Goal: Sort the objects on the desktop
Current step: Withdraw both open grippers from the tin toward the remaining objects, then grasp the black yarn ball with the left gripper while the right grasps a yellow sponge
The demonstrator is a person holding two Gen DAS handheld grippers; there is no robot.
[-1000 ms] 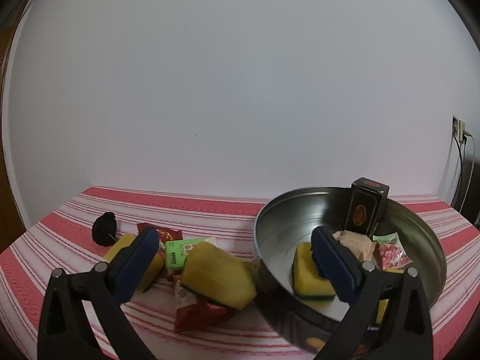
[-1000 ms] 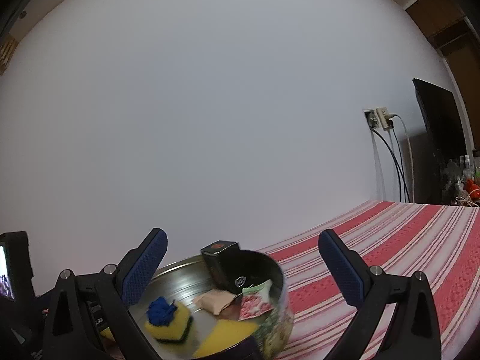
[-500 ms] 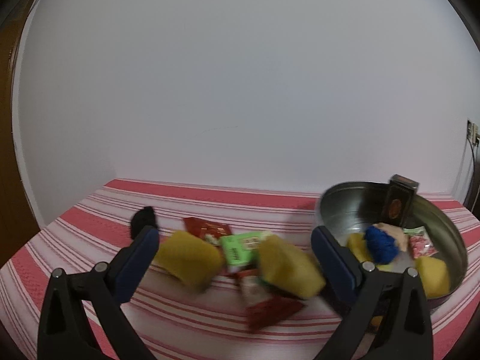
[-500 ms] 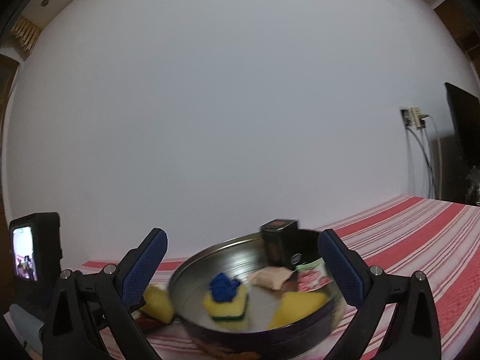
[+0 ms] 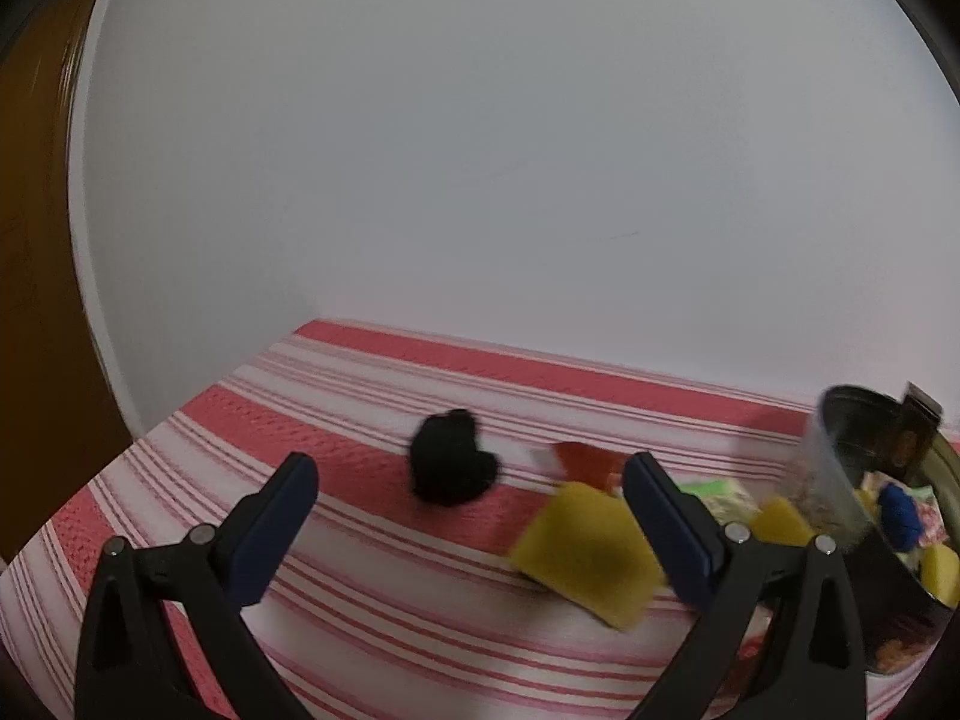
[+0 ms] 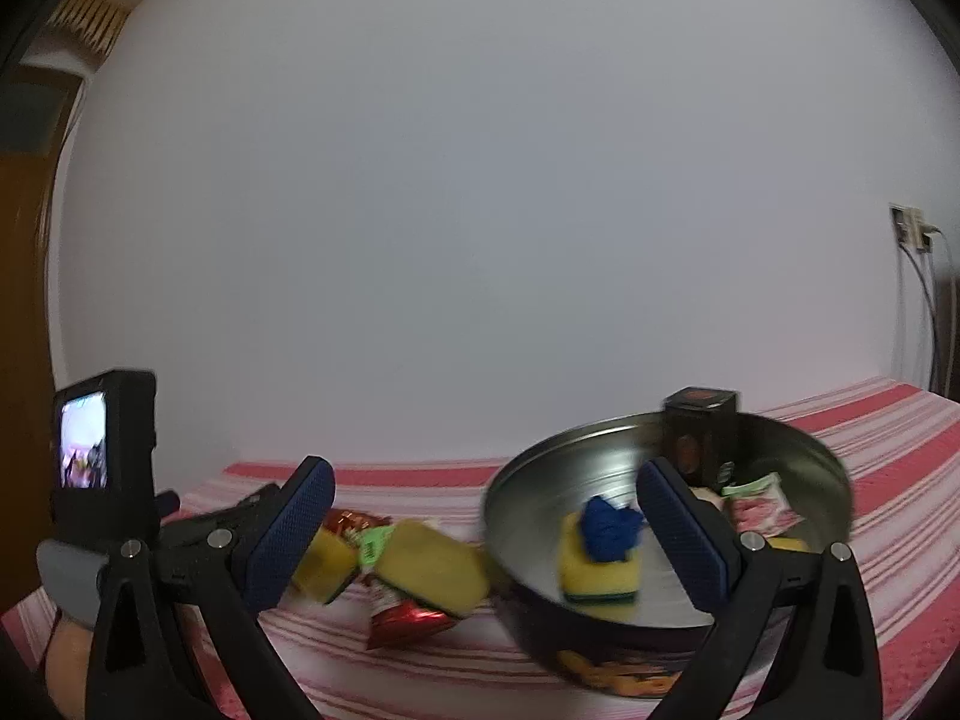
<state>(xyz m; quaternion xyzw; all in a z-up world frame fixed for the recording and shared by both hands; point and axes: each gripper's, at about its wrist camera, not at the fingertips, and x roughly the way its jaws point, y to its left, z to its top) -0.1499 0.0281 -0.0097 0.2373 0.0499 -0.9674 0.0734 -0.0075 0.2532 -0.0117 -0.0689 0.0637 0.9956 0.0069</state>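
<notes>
My left gripper [image 5: 474,519] is open and empty, low over the red-and-white striped cloth. A black fuzzy lump [image 5: 451,465] lies just ahead between its fingers. To its right lie a yellow sponge [image 5: 579,546], a red packet [image 5: 585,459] and a green packet [image 5: 720,495]. The metal bowl [image 5: 831,474] sits at the right edge. My right gripper [image 6: 489,534] is open and empty in front of the bowl [image 6: 798,450]. The bowl holds a blue lump [image 6: 609,528] on a yellow sponge [image 6: 600,579], a dark box [image 6: 699,438] and a pink packet [image 6: 762,507].
Outside the bowl in the right wrist view lie two yellow sponges [image 6: 327,564] [image 6: 432,564], a green packet [image 6: 375,543] and a red packet [image 6: 402,618]. The other gripper's camera body [image 6: 102,450] stands at left. A white wall bounds the table behind, with a socket and cables [image 6: 915,228].
Both views have swung left. In the left view the bowl slid to the right edge and the black lump now lies between the fingers. Both grippers stayed open.
</notes>
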